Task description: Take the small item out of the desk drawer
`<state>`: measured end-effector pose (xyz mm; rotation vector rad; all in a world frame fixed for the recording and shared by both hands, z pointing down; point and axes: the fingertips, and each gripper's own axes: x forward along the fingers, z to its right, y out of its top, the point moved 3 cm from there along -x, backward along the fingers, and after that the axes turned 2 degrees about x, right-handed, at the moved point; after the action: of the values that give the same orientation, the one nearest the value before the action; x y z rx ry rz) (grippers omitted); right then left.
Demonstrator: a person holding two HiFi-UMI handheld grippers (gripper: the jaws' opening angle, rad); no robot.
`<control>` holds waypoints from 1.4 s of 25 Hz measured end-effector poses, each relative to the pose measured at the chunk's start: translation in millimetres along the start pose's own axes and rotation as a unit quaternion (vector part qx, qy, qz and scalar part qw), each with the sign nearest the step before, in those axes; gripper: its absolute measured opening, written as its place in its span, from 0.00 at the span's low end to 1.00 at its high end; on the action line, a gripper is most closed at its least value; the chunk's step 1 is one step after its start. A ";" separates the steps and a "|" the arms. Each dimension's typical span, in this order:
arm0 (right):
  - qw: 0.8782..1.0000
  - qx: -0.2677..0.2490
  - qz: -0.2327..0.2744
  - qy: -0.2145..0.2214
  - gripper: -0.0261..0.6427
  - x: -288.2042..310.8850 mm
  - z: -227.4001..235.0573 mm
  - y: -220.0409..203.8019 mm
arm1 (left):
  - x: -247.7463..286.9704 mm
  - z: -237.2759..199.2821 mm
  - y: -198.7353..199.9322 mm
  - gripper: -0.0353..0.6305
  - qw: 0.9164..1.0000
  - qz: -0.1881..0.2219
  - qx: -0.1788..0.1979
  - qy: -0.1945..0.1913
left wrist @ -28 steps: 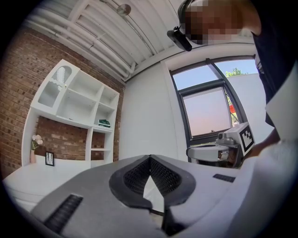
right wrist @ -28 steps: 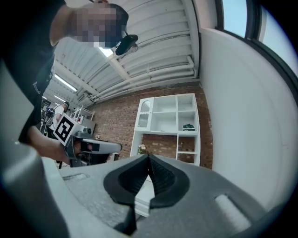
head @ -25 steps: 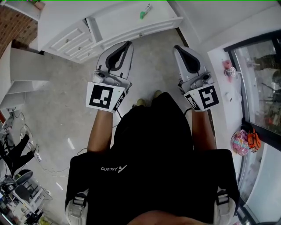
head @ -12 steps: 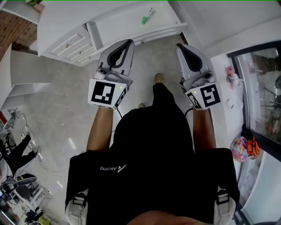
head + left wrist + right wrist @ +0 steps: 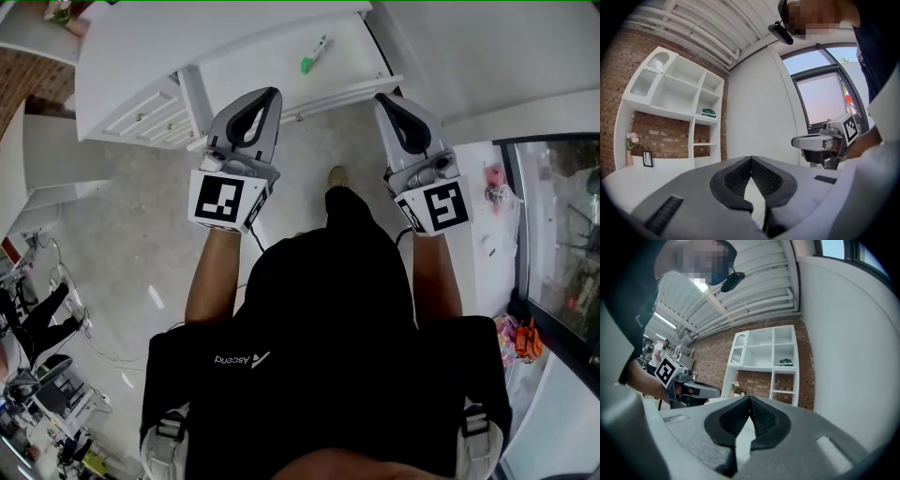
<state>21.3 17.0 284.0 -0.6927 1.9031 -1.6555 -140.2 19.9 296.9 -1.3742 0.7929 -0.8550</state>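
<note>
A white desk stands ahead in the head view, with a stack of closed drawers on its left front. A small white and green item lies on the desk top. My left gripper is held up in front of the desk's front edge, jaws shut with nothing between them. My right gripper hangs level with it to the right, also shut and empty. In the left gripper view the jaw tips meet; in the right gripper view they meet too.
White shelving against a brick wall rises behind the desk. A window and a white sill with small objects run along the right. The person's shoe is on the grey floor between the grippers. Cluttered gear sits at the lower left.
The desk has drawn closer and lower in the head view as the person steps forward. Both grippers keep their pose and stay shut.
</note>
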 end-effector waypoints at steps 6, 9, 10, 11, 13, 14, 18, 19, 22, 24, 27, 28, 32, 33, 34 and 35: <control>1.000 0.004 -0.008 0.016 0.04 29.2 50.1 -19.4 | 59.1 -14.3 -19.3 0.05 1.000 -0.022 0.012 0.009; 1.000 0.008 -0.010 0.024 0.04 42.8 76.0 -27.1 | 87.2 -20.7 -28.8 0.05 0.999 -0.042 0.014 0.014; 1.000 0.010 -0.009 0.027 0.04 47.0 83.7 -29.8 | 96.1 -22.8 -33.2 0.05 0.998 -0.051 0.014 0.015; 0.999 0.012 -0.009 0.031 0.04 51.2 91.1 -32.6 | 105.2 -25.0 -38.0 0.05 0.998 -0.060 0.015 0.018; 0.999 0.013 -0.011 0.038 0.04 59.0 105.9 -37.9 | 124.0 -29.7 -47.1 0.05 0.997 -0.075 0.018 0.023; 0.999 0.015 -0.012 0.041 0.04 62.5 113.3 -39.9 | 133.3 -32.1 -51.1 0.05 0.996 -0.082 0.020 0.025; 0.998 0.028 -0.019 0.054 0.04 75.0 140.5 -46.5 | 164.6 -37.8 -64.1 0.05 0.994 -0.105 0.022 0.034; 0.998 0.025 -0.016 0.058 0.04 77.6 147.3 -49.5 | 170.9 -38.9 -67.8 0.05 0.993 -0.112 0.021 0.036; 0.997 0.023 -0.016 0.067 0.04 86.1 161.7 -58.8 | 187.0 -41.9 -81.9 0.05 0.990 -0.135 0.015 0.039; 0.997 0.026 -0.019 0.071 0.04 91.8 166.7 -61.8 | 194.7 -44.2 -91.5 0.05 0.987 -0.157 0.010 0.037; 0.996 0.035 -0.026 0.074 0.04 100.6 170.9 -63.8 | 204.8 -49.5 -106.1 0.06 0.981 -0.191 0.009 0.033; 0.996 0.039 -0.029 0.075 0.04 103.1 171.2 -64.9 | 207.9 -51.2 -111.3 0.06 0.979 -0.200 0.010 0.032; 0.996 0.035 -0.027 0.076 0.04 110.0 171.4 -72.1 | 219.2 -61.6 -135.1 0.08 0.973 -0.228 0.023 0.031; 0.996 0.036 -0.030 0.075 0.04 112.2 171.2 -73.5 | 222.8 -64.9 -141.2 0.10 0.972 -0.233 0.026 0.030; 0.996 0.038 -0.035 0.073 0.04 114.6 171.2 -74.6 | 226.5 -67.3 -147.2 0.12 0.970 -0.239 0.028 0.028; 0.996 0.041 -0.039 0.071 0.04 117.1 171.5 -75.7 | 230.1 -69.1 -153.6 0.13 0.968 -0.247 0.027 0.024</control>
<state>54.7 -196.0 332.7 -0.6389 1.9130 -1.8649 -96.4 -216.0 450.8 -1.5315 0.4596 -1.2902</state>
